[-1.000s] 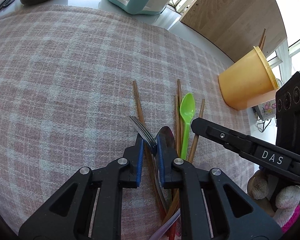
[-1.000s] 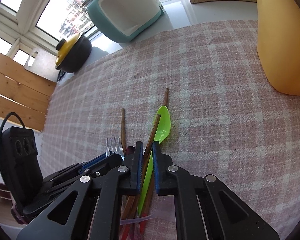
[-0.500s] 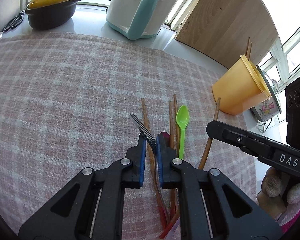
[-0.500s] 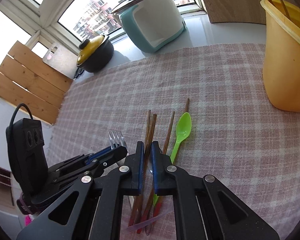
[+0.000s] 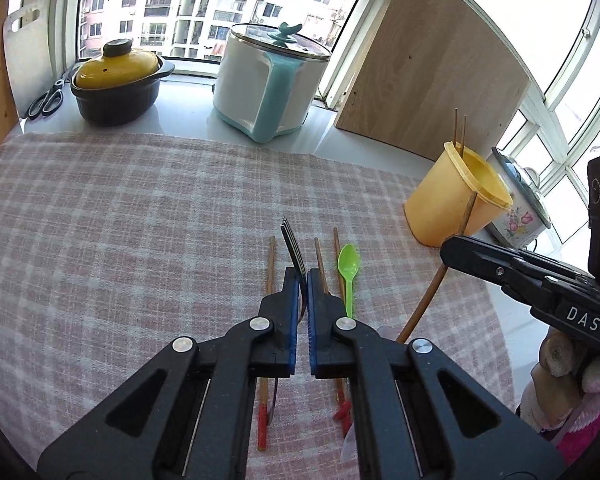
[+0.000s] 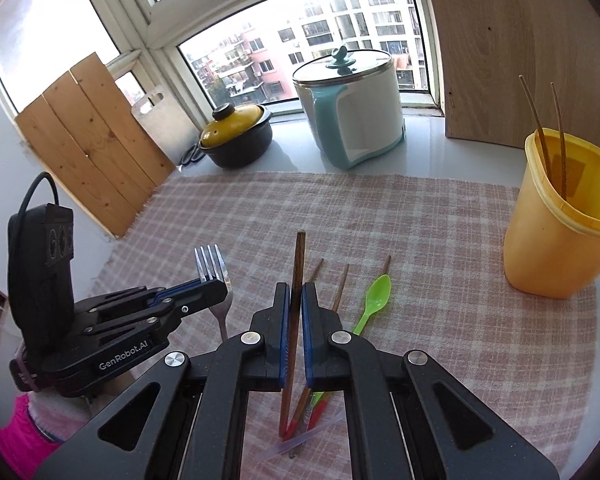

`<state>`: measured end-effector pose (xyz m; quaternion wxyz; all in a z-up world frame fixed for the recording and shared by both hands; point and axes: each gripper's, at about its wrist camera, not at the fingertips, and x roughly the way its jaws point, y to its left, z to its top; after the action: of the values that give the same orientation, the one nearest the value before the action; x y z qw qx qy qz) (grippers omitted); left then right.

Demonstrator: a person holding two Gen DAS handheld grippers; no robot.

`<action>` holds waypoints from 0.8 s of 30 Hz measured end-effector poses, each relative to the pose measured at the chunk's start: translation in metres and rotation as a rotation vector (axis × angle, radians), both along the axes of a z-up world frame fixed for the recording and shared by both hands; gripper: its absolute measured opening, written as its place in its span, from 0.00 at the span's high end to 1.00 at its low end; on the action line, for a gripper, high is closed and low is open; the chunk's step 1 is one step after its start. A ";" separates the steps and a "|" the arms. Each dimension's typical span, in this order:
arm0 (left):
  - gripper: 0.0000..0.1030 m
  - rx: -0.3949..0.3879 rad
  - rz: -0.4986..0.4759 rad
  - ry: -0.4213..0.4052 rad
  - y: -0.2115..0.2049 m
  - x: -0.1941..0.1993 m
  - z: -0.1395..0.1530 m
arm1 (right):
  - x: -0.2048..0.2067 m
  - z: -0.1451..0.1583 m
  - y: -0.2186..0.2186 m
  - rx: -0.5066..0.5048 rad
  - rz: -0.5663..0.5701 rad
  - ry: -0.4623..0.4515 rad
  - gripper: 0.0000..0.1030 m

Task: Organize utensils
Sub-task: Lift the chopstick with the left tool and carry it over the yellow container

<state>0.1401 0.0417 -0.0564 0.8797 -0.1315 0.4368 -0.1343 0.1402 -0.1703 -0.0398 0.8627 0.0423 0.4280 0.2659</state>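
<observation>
We see our left gripper (image 5: 303, 276) pinching a silver metal fork (image 5: 293, 246) while our right gripper (image 6: 296, 292) clamps a brown wooden chopstick (image 6: 299, 264) above the pink checked cloth (image 6: 420, 232)

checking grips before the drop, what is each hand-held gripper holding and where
Left hand-held gripper: metal fork, pinched at its neck. Right hand-held gripper: brown wooden chopstick, below its upper end.

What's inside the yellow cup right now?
Two thin wooden chopsticks stand in the yellow cup, leaning on its far wall with their tops above the rim. The cup's opaque wall hides the bottom, so anything lying low stays unseen.
</observation>
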 end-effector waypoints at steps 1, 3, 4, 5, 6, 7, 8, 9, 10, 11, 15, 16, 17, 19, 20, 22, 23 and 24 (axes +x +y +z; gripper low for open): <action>0.99 0.000 -0.002 -0.005 0.000 -0.001 0.002 | -0.001 0.003 -0.002 0.002 -0.002 -0.009 0.96; 0.99 -0.001 -0.004 -0.014 -0.002 -0.001 0.006 | -0.004 0.011 -0.005 0.001 -0.009 -0.033 0.96; 1.00 -0.003 -0.005 -0.019 -0.003 -0.001 0.008 | -0.006 0.015 -0.007 0.000 -0.013 -0.046 0.96; 1.00 -0.004 -0.007 -0.025 -0.004 -0.002 0.010 | -0.007 0.018 -0.009 0.000 -0.017 -0.058 0.96; 1.00 -0.003 -0.009 -0.032 -0.004 -0.002 0.013 | -0.008 0.022 -0.012 -0.002 -0.021 -0.070 0.96; 1.00 -0.003 -0.012 -0.040 -0.005 -0.003 0.016 | -0.009 0.025 -0.014 -0.003 -0.026 -0.082 0.96; 1.00 -0.003 -0.015 -0.046 -0.007 -0.003 0.019 | -0.010 0.029 -0.016 -0.004 -0.031 -0.093 0.96; 1.00 -0.006 -0.018 -0.052 -0.007 -0.003 0.022 | -0.010 0.032 -0.018 -0.004 -0.036 -0.104 0.96; 1.00 -0.008 -0.021 -0.059 -0.008 -0.003 0.025 | -0.011 0.036 -0.021 -0.003 -0.042 -0.114 0.96; 1.00 -0.009 -0.023 -0.065 -0.009 -0.003 0.027 | -0.012 0.040 -0.023 -0.002 -0.046 -0.124 0.96; 1.00 -0.012 -0.033 -0.086 -0.015 -0.001 0.037 | -0.016 0.054 -0.032 -0.010 -0.061 -0.169 0.96; 1.00 -0.014 -0.037 -0.090 -0.017 -0.001 0.039 | -0.016 0.057 -0.034 -0.011 -0.066 -0.178 0.96; 1.00 -0.016 -0.042 -0.095 -0.019 0.000 0.042 | -0.017 0.061 -0.037 -0.011 -0.069 -0.187 0.96; 1.00 -0.017 -0.053 -0.105 -0.024 0.002 0.046 | -0.018 0.067 -0.042 -0.009 -0.077 -0.199 0.96; 1.00 -0.018 -0.058 -0.110 -0.026 0.002 0.048 | -0.019 0.070 -0.045 -0.008 -0.082 -0.204 0.96; 1.00 -0.023 -0.071 -0.121 -0.032 0.004 0.054 | -0.021 0.075 -0.051 -0.010 -0.094 -0.219 0.96; 1.00 -0.026 -0.077 -0.126 -0.035 0.006 0.057 | -0.021 0.078 -0.054 -0.012 -0.100 -0.225 0.96; 1.00 -0.029 -0.082 -0.131 -0.038 0.006 0.059 | -0.022 0.081 -0.057 -0.014 -0.107 -0.232 0.96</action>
<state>0.1465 0.0038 0.0029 0.8982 -0.1169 0.3814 -0.1849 0.1187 -0.2275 0.0409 0.9196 0.0281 0.3245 0.2196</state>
